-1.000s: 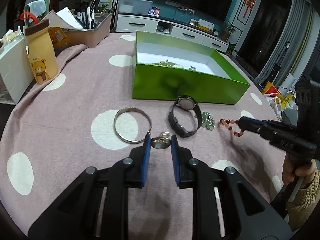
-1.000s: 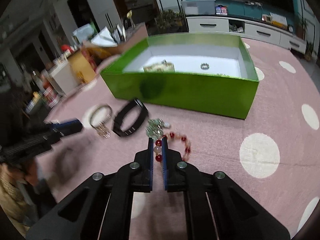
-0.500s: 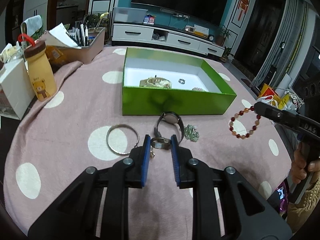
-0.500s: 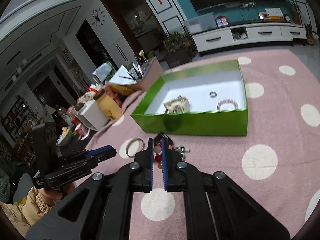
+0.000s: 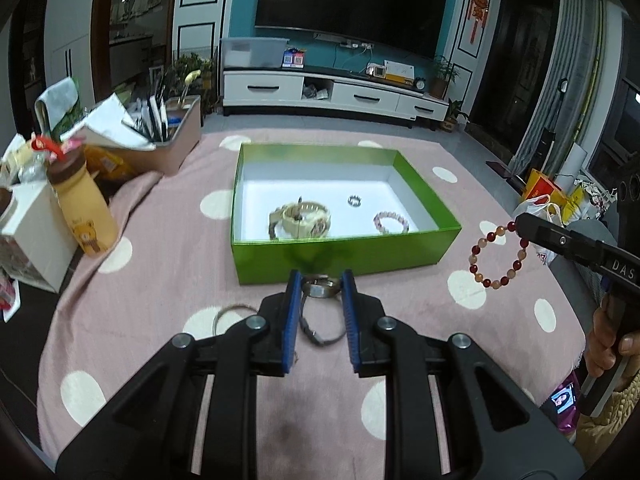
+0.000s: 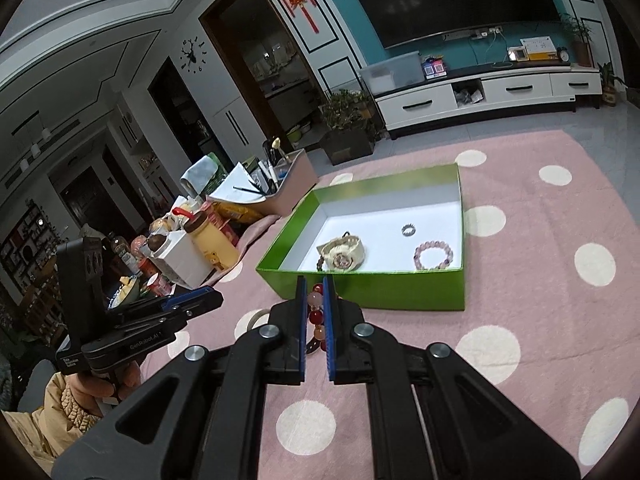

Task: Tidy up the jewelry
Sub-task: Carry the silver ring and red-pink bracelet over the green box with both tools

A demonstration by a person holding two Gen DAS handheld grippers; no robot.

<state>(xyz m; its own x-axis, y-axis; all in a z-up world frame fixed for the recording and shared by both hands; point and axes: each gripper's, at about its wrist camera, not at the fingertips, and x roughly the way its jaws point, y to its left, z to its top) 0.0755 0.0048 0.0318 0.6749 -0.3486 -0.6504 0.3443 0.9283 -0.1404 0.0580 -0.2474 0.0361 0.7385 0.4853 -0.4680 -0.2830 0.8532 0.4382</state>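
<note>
Nearest us, the left gripper (image 5: 319,285) is clamped on a small silver-coloured metal ring piece (image 5: 320,289) w/ a thin loop hanging under it; it's off the cloth, just short of the box's near wall. We can't tell exactly what sort of piece it is. The right gripper (image 6: 314,294) is pinched tight on a bracelet of red and amber round beads (image 5: 498,254), which dangles in the air to the right of the box, clear of the table.

Below the left claw, on the pink cloth with white dots (image 5: 168,240), a plain silver metal bangle (image 5: 231,314) lies flat, not yet collected. Other loose bits may be hidden under the gripper bodies; can't say.

Further out, the shallow green cardboard box with a white inside (image 5: 424,246) already holds three things: a cream-coloured wristwatch (image 5: 302,216) at the near left, a pale pink-purple bead bracelet (image 5: 391,222) at the near right, and a small silver ring (image 5: 354,200) towards the middle.

So, approx: three pcs stowed, two in hand and on their way, at least one left on the cloth. We'd judge the job past halfway, w/ both drops into the box next.
</note>
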